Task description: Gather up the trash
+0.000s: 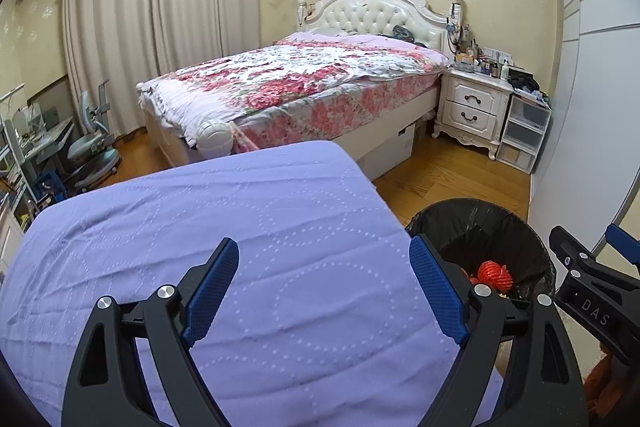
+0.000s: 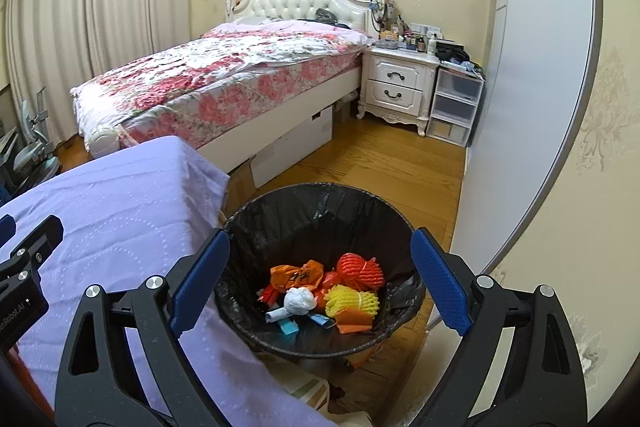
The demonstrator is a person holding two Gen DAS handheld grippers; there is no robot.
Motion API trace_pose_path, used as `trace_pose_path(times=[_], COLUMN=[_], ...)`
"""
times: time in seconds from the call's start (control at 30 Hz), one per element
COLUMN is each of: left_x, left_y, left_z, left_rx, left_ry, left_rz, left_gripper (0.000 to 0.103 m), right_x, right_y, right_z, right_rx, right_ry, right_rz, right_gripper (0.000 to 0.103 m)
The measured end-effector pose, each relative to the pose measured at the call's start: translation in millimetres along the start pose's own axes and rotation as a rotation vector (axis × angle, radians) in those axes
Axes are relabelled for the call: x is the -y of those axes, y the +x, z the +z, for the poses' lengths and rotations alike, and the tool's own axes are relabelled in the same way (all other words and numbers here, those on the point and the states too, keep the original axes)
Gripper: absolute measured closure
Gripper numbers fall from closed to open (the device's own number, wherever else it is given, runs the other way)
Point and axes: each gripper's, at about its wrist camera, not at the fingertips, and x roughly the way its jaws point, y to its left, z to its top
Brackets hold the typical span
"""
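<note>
Hand-held grippers wide and empty: left hand-held gripper (image 1: 324, 287) over purple cloth (image 1: 240, 219), right hand-held gripper (image 2: 320, 283) seemingly above trash bin (image 2: 320, 203)

We hold the right gripper (image 2: 320, 279) open above the lined bin (image 2: 320, 203). Inside lie red netting (image 2: 360, 269), yellow netting (image 2: 352, 301) and a white wad (image 2: 299, 301).

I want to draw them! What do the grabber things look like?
Both grippers, left and right, have black frames with cut-out holes, round silver bolts, and bumpy blue pads on the jaws. White letters "DAS" mark the right one's side. No cables or sleeves show.
</note>
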Motion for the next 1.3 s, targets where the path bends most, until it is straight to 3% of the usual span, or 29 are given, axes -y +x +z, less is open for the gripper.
trace_pose_path(times=[0.6, 1.3], left_x=[-30, -32], left_y=[-57, -63], left_z=[-28, -35], left_rx=[0.046, 0.050], left_ry=[-0.044, -0.052], left_rz=[0.047, 0.042], left_gripper=[0.018, 0.018], right_x=[-25, -27], right_y=[-60, -73], right_z=[-24, -28], right_rx=[0.053, 0.072], right_ry=[-0.071, -0.078], right_rz=[0.058, 0.064], right_gripper=[0.013, 0.013])
